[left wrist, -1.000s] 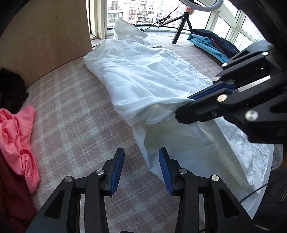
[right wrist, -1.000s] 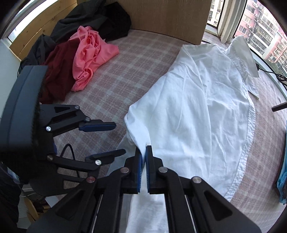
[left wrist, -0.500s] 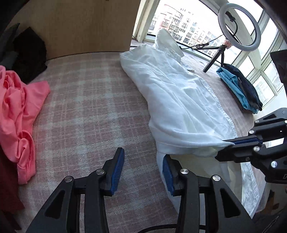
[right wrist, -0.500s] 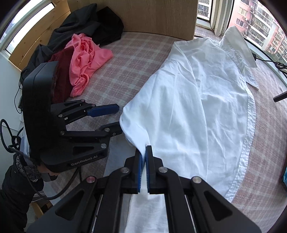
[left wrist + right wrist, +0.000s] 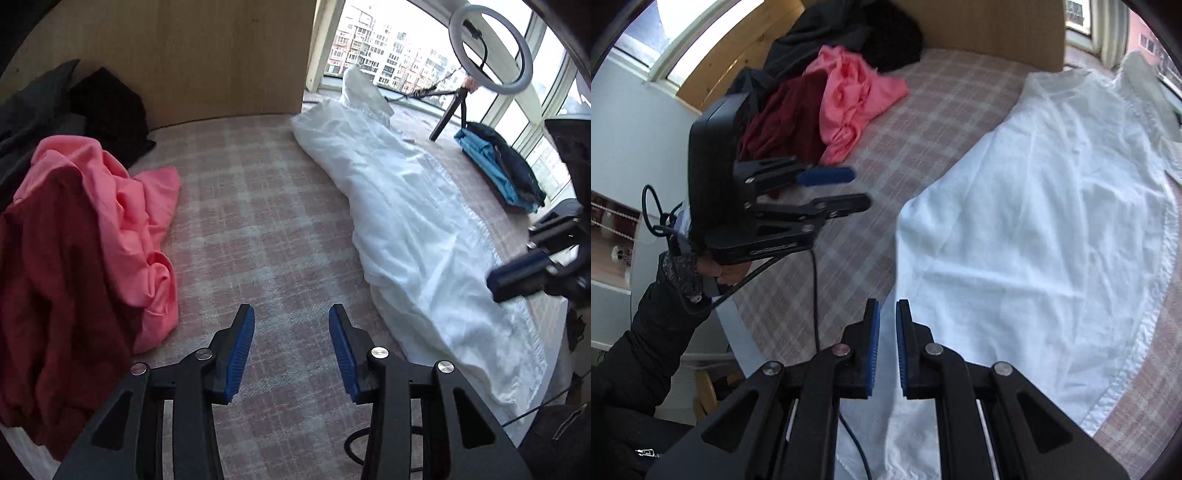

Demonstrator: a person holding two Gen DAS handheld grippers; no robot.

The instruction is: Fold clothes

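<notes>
A white shirt (image 5: 406, 221) lies lengthwise on the plaid-covered table (image 5: 258, 229), its left side folded over; it also fills the right of the right wrist view as the shirt (image 5: 1034, 240). My right gripper (image 5: 886, 321) hovers over the shirt's near folded edge. Its jaws are opening, with a narrow gap between the blue pads (image 5: 873, 343), which no longer press on the cloth. It shows at the right edge of the left wrist view as the right gripper (image 5: 517, 273). My left gripper (image 5: 291, 325) stands open and empty over bare plaid, left of the shirt, and appears again as the left gripper (image 5: 858, 189).
A pink garment (image 5: 140, 221) and a dark red one (image 5: 55, 295) are heaped at the left, with black clothes (image 5: 103, 107) behind them by a wooden panel. Folded blue clothes (image 5: 495, 166) and a ring light (image 5: 491, 44) on a tripod stand at the far right. A person's dark sleeve (image 5: 657, 332) holds the left gripper.
The right gripper's pads have parted and let go of the shirt's fold. The left gripper has swung left, away from the shirt toward the pink garment.
</notes>
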